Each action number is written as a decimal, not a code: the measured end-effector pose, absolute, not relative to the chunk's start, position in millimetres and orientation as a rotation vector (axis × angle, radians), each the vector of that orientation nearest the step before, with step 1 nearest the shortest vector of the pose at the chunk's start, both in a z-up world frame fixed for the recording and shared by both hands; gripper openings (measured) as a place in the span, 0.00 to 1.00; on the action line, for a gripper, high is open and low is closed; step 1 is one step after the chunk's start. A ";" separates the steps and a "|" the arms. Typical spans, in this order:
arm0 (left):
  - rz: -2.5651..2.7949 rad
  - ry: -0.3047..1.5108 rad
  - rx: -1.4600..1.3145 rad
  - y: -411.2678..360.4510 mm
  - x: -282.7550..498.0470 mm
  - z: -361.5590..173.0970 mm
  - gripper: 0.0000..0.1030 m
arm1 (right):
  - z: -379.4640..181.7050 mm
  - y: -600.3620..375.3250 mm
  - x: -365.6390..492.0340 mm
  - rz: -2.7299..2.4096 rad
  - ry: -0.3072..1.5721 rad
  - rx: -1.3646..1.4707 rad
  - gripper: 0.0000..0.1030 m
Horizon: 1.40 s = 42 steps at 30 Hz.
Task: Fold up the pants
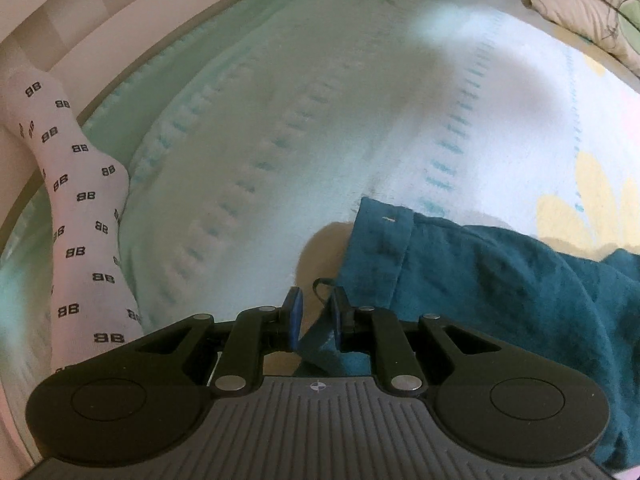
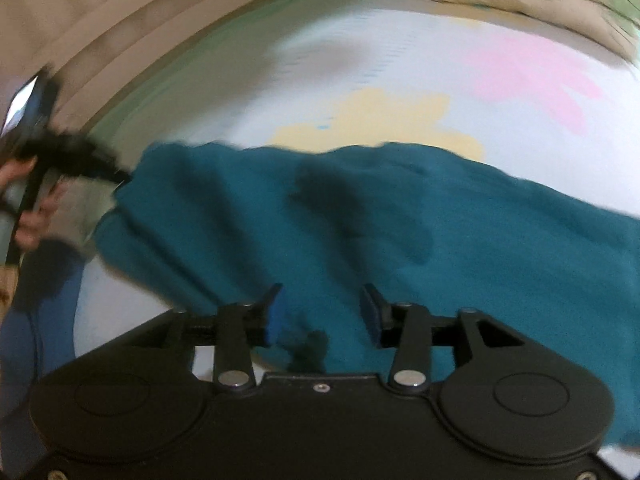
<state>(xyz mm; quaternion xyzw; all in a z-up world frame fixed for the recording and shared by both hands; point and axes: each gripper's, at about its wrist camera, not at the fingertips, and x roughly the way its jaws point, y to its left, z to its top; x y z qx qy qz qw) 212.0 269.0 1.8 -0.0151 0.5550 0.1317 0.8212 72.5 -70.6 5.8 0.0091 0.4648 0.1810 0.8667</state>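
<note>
A: Nearest the left wrist camera, what do you see?

B: One left gripper (image 1: 316, 312), its two blue pads close together and clamped on a fold of the single pair of teal pants (image 1: 500, 280); a dark cord loop (image 1: 320, 286) sticks up between the fingertips.

A: And on the other side?

B: One right gripper (image 2: 322, 316), jaws spread apart, with teal cloth lying under and between them but neither pad pressing on it (the picture is smeared, so fine detail is lost).

A: Where do the pants lie?

B: Spread across the bed cover (image 1: 300, 120), on its near part. One hemmed edge with a small white stitch lies just beyond the left gripper.

A: Anything else close by?

B: One leg in a white sock (image 1: 76, 208) printed with dark paired letters, to the left beside the mattress edge. From the right wrist view, one hand (image 2: 34, 216) far left holds the other tool at the cloth's corner.

A: Farther off?

B: On the cover, one yellow patch (image 2: 380, 120) and one pink patch (image 2: 536, 80). At the far corner, one cream pillow (image 1: 580, 12) with green print.
</note>
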 end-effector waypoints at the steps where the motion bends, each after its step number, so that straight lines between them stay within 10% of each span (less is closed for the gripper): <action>1: 0.277 1.183 -0.034 269.7 212.9 0.7 0.15 | 3.1 -61.9 72.8 0.397 0.975 0.003 0.51; 18: 0.284 1.183 -0.051 258.8 218.2 -17.9 0.00 | -35.5 27.7 81.0 0.496 0.911 -0.264 0.50; 20: 0.288 1.178 -0.040 256.3 218.3 -14.8 0.00 | -35.2 25.3 83.6 0.497 0.906 -0.253 0.44; 22: 0.307 1.171 -0.039 254.9 216.4 -9.6 0.00 | -36.1 25.7 87.4 0.495 0.917 -0.256 0.04; 36: 0.346 1.236 -0.014 268.8 160.2 2.3 0.00 | -41.8 21.3 68.6 0.549 1.003 -0.168 0.05; 42: 0.368 1.166 -0.020 264.3 139.9 28.4 0.01 | -24.7 5.5 62.8 0.555 0.967 -0.121 0.22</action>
